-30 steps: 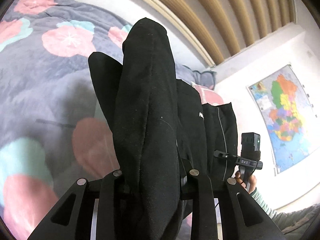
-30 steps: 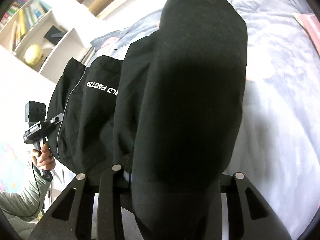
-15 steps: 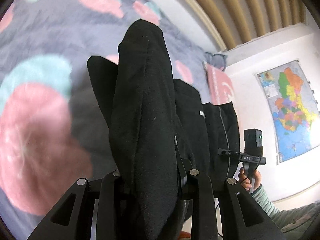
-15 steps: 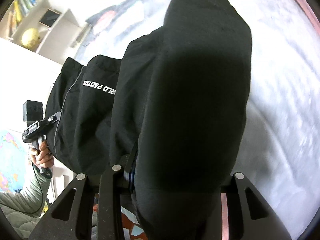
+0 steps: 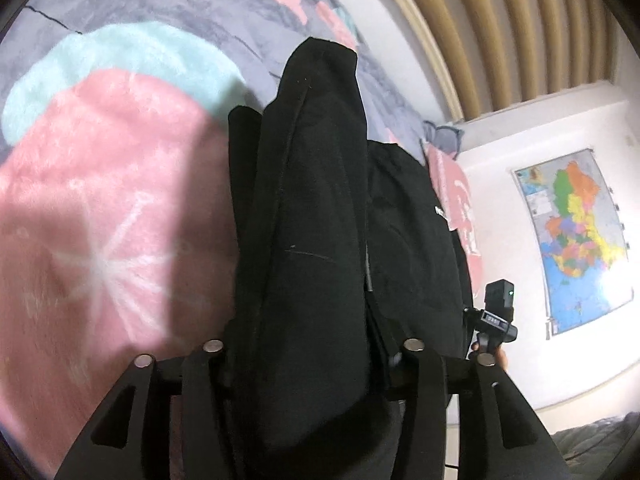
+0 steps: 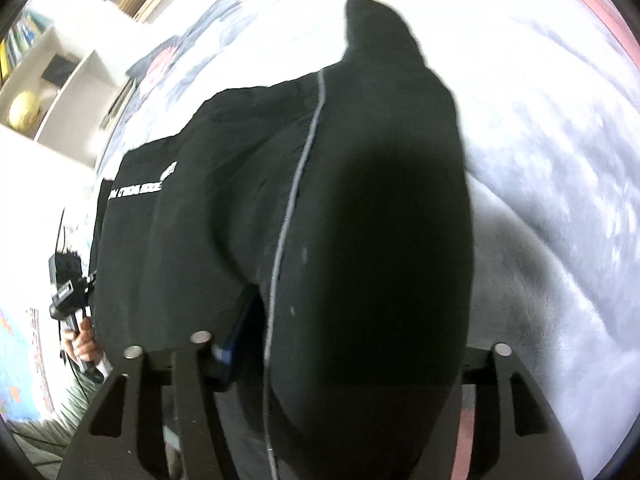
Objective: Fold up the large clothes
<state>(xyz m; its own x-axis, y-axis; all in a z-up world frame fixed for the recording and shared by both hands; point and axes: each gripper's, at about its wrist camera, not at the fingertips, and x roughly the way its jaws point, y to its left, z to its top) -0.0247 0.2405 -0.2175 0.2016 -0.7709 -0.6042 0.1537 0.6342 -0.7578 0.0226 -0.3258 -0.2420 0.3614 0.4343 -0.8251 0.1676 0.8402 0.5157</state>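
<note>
Black garment (image 5: 312,240): bunched between the fingers of both tools, stretched from one to the other above the floral bed cover (image 5: 100,220). Left tool (image 5: 316,350), right tool (image 6: 332,344): jaws just widened, cloth draped through; grip cannot be told.

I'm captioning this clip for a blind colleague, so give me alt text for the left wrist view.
A bunched black garment fills the middle, draped between the left gripper's fingers, whose jaws have just been opening. Behind it lies a grey bedspread with pink and mint flowers. At right, a hand holds the right gripper before a colourful wall map.
</note>
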